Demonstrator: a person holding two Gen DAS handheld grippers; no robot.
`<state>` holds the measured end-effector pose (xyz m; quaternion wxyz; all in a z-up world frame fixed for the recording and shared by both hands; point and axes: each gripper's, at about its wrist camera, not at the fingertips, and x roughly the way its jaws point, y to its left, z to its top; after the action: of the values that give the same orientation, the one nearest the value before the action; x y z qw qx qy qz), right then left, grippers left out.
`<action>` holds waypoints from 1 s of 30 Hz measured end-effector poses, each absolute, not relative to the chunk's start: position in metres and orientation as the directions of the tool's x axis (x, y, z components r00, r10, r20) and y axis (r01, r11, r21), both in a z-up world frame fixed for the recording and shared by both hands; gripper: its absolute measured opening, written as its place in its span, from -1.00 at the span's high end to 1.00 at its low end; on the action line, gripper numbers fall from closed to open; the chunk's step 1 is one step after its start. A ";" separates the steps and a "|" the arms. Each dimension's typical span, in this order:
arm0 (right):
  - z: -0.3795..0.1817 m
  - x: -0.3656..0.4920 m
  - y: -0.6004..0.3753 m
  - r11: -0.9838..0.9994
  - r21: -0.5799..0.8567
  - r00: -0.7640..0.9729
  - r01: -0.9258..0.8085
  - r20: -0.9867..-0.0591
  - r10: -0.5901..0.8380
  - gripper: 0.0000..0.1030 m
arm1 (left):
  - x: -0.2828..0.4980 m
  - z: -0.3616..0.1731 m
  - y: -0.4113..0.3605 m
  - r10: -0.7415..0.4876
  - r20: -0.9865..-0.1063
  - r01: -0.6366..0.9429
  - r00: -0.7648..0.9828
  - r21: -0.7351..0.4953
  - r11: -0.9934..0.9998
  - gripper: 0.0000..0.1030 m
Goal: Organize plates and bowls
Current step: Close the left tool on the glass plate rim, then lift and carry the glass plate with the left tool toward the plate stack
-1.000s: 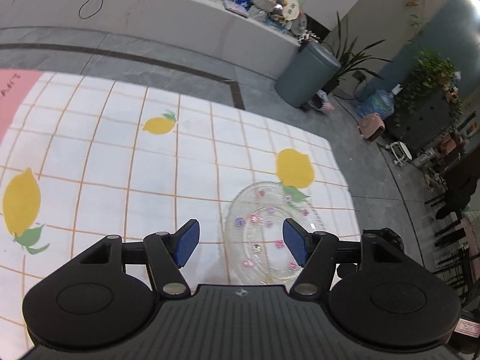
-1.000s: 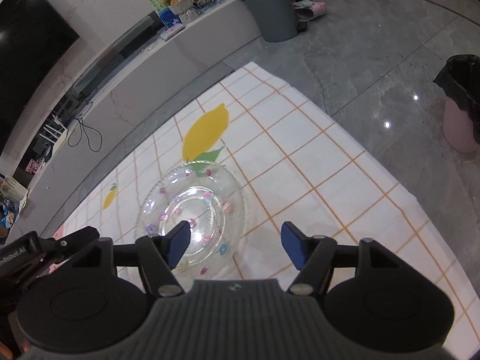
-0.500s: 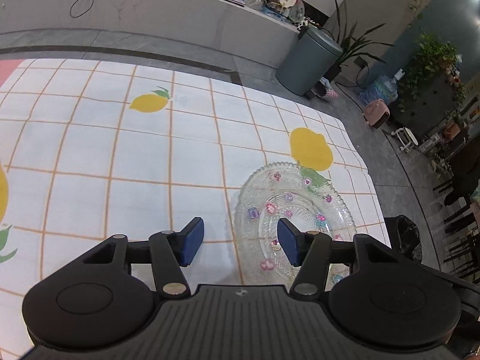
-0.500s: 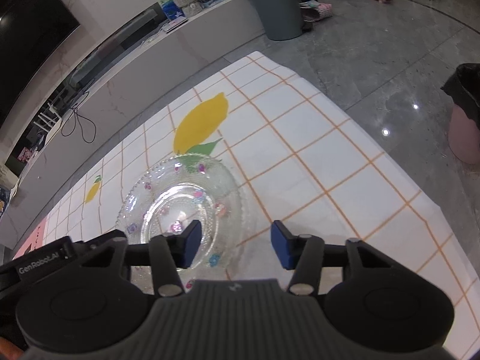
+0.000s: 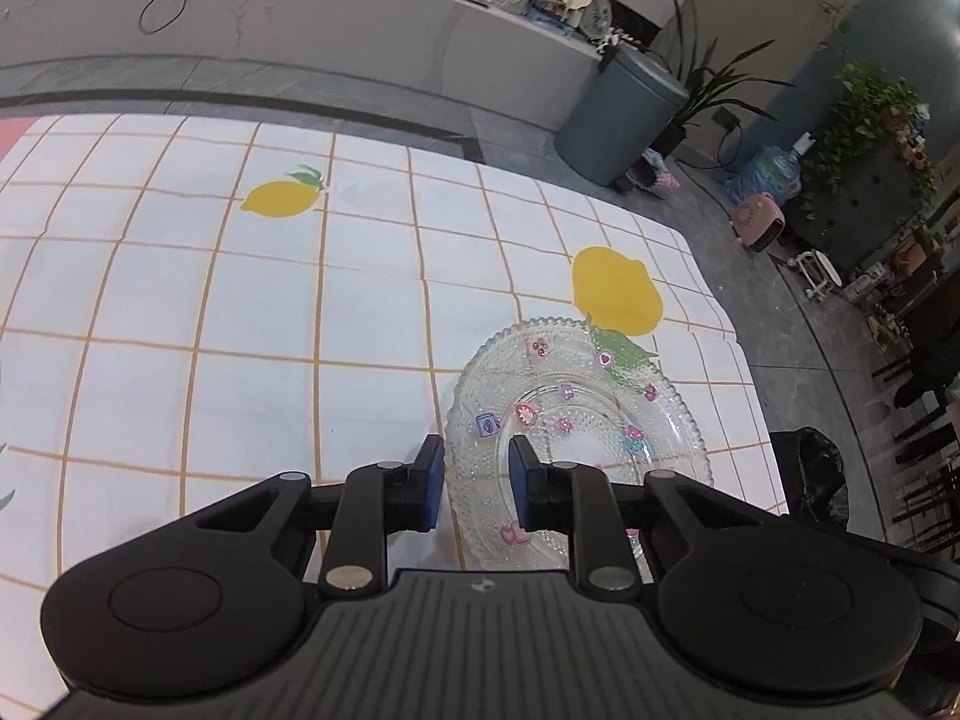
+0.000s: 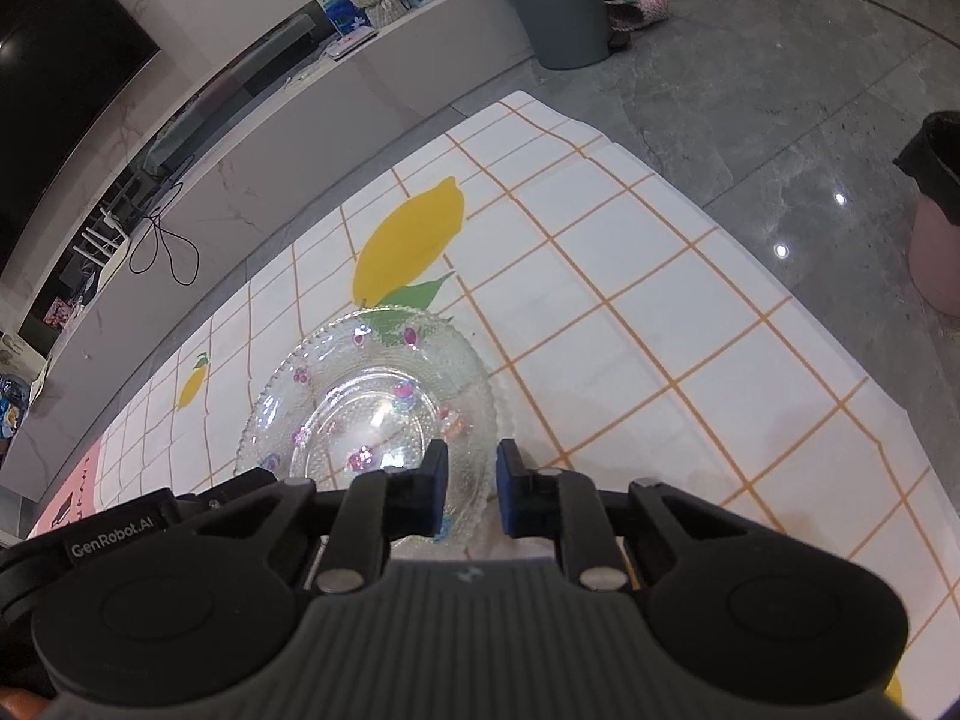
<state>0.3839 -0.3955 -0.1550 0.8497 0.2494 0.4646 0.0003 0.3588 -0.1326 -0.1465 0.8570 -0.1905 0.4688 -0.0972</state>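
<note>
In the left wrist view, the left tongs (image 5: 476, 483) sit at the lower centre of the frame, their blue pads drawn in to a narrow gap astride the near left rim of the clear, beaded glass plate with small pink and purple stickers (image 5: 579, 414); the jaws have just been closing, though whether the pads actually press the rim cannot be told. The plate lies at lower right on the white surface cloth with an orange grid and yellow lemons (image 5: 252, 312). In the right wrist view, the right tongs (image 6: 472, 483) at lower centre have likewise just been closing, pads narrowly apart over the plate's (image 6: 366, 402) near right rim, contact unclear. The cloth (image 6: 660, 312) fills mid-frame.
</note>
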 end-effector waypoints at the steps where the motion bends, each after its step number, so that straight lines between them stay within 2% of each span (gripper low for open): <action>1: -0.155 0.384 -0.395 0.876 0.420 0.566 0.235 -0.792 0.229 0.73 | 0.358 -0.146 -0.132 -0.343 -0.768 -0.018 0.541 -0.418 0.908 0.60; 9: -0.151 0.375 -0.401 0.857 0.450 0.555 0.252 -0.793 0.253 0.80 | 0.346 -0.134 -0.130 -0.342 -0.759 -0.025 0.554 -0.426 0.904 0.61; 30: -0.105 0.303 -0.392 0.826 0.518 0.581 0.221 -0.750 0.315 0.80 | 0.270 -0.086 -0.108 -0.340 -0.734 -0.083 0.588 -0.473 0.877 0.61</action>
<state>0.3028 -0.3922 -0.1046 0.8394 0.2935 0.4566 0.0278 0.2705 -0.1078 -0.0864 0.8593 -0.2363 0.4475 -0.0747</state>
